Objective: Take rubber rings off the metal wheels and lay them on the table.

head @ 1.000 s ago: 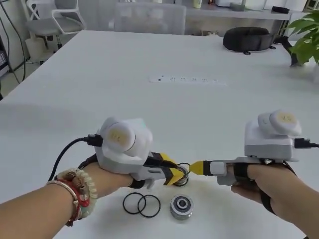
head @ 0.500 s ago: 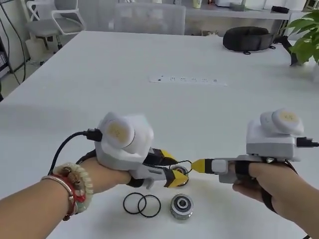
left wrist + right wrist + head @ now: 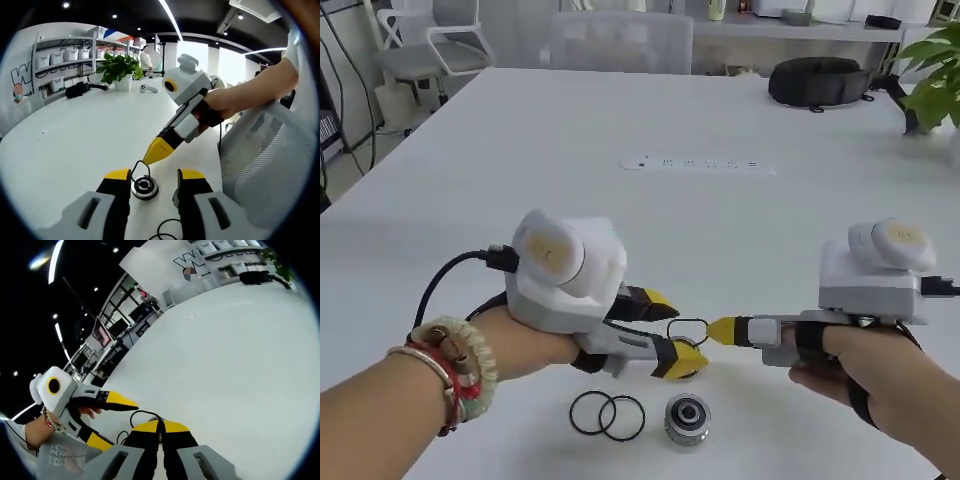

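Thin black rubber ring point(image 3: 687, 321): stretched from small round metal wheel point(image 3: 145, 186) toward right gripper point(image 3: 713, 331), jaws clenched on it; left gripper point(image 3: 155, 175), jaws released, straddling wheel.

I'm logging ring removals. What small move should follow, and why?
Probably pull the right gripper away from the wheel: its jaws are shut on the rubber ring, which seems hooked on the wheel between the open jaws of the left gripper.
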Tool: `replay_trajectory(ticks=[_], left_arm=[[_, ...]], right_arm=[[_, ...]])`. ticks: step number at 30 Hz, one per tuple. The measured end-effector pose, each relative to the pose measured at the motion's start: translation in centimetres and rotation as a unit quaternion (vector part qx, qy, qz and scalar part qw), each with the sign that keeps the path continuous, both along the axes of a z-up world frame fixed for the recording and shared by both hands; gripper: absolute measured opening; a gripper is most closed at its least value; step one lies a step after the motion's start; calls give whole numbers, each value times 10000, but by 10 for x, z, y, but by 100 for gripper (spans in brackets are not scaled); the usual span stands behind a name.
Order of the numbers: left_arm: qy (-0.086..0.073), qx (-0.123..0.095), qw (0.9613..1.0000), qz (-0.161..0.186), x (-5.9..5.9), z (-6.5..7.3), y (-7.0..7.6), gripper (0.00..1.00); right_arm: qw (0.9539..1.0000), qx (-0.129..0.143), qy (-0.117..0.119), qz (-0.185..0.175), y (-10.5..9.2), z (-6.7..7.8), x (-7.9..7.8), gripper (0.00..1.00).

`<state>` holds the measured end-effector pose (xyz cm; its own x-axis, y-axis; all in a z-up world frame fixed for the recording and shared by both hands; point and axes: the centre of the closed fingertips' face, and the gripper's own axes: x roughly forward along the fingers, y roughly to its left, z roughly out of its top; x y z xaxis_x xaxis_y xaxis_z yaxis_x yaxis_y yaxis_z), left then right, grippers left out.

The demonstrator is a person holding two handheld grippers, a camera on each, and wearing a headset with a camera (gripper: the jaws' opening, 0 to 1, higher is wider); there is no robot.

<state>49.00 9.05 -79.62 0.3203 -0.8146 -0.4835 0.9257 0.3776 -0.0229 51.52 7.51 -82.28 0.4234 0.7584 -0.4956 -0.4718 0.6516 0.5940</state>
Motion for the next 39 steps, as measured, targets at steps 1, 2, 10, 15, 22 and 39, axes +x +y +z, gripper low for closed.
replay_trajectory(ticks=[1, 2, 10, 15, 22, 39], left_arm=[[7, -21, 10000, -18, -1, 1, -1, 34], [8, -30, 10000, -21, -1, 1, -1, 34], [-201, 103, 9997, -130, -2, 13, 5, 40], [-196, 9, 9998, -100, 0, 25, 12, 41], [-88, -119, 9999, -70, 0, 36, 22, 43], [-441, -434, 9980, 131, -19, 99, 56, 52]], right_arm=[[10000, 4, -10, -1, 0, 1, 0, 0], [10000, 8, -14, 1, 0, 1, 0, 0], [10000, 6, -62, 77, 3, 4, -2, 0], [9999, 18, -95, 116, 6, 6, -3, 0], [9998, 108, -122, 138, 9, 11, -3, 0], [9992, 235, -209, 244, 21, 23, -11, 0]])
